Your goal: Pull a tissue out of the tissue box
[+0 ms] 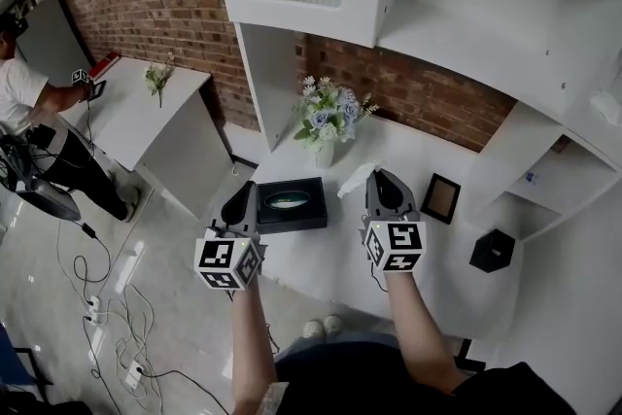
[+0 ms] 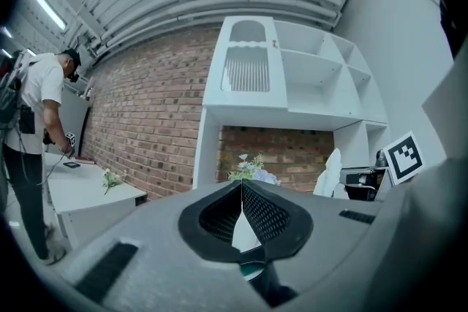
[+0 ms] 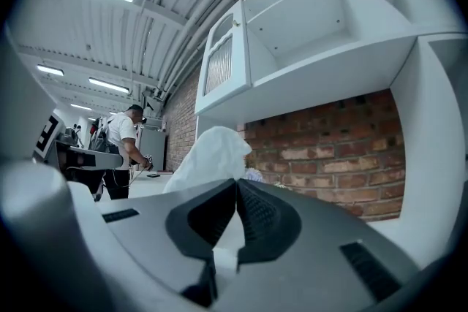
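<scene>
Two grippers hover over the white counter (image 1: 326, 262): the left gripper (image 1: 241, 194), jaws closed on nothing, at the left side of the black tissue box (image 1: 290, 205) near the counter's front left corner, and the right gripper (image 1: 381, 180), jaws pinching a white tissue (image 1: 354, 178) just right of the box.

tissue (image 3: 210, 156): lower end is hiding between right gripper (image 3: 235, 186) jaws | person (image 1: 27, 107): is being cut off by left edge | picture frame (image 1: 440, 197): contents showing too small
</scene>
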Available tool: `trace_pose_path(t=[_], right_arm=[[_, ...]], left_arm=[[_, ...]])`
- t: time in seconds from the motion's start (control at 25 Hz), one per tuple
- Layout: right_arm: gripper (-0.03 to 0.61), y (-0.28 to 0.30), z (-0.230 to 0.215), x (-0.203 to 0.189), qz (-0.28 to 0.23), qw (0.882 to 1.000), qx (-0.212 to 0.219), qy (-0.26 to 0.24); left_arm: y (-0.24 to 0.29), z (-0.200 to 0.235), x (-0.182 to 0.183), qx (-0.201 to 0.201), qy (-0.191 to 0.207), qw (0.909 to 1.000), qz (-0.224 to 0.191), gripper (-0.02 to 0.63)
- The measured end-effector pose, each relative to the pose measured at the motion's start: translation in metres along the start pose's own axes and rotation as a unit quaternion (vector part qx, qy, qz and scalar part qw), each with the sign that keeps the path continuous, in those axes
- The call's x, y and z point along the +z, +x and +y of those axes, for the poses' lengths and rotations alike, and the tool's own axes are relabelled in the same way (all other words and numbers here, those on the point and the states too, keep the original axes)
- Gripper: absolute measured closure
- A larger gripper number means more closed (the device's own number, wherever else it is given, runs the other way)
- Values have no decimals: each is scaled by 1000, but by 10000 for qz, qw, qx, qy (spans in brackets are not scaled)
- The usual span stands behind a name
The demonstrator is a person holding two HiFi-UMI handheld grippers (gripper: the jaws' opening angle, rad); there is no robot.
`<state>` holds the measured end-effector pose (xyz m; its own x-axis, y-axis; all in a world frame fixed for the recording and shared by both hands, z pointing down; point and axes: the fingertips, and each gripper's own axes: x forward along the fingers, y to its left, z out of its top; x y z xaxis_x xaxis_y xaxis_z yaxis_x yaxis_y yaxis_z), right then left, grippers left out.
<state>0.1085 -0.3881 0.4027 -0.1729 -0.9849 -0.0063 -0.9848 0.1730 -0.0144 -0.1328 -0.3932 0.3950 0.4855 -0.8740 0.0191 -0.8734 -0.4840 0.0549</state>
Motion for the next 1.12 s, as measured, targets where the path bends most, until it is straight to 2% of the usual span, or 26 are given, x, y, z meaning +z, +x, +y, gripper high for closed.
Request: trace_pose_path(t=[1.12], right_arm=[[577,-4,1,-18,345,9993,133,59]], left_arm=[[1,-14,-8,-109,-10,9999,117,603]])
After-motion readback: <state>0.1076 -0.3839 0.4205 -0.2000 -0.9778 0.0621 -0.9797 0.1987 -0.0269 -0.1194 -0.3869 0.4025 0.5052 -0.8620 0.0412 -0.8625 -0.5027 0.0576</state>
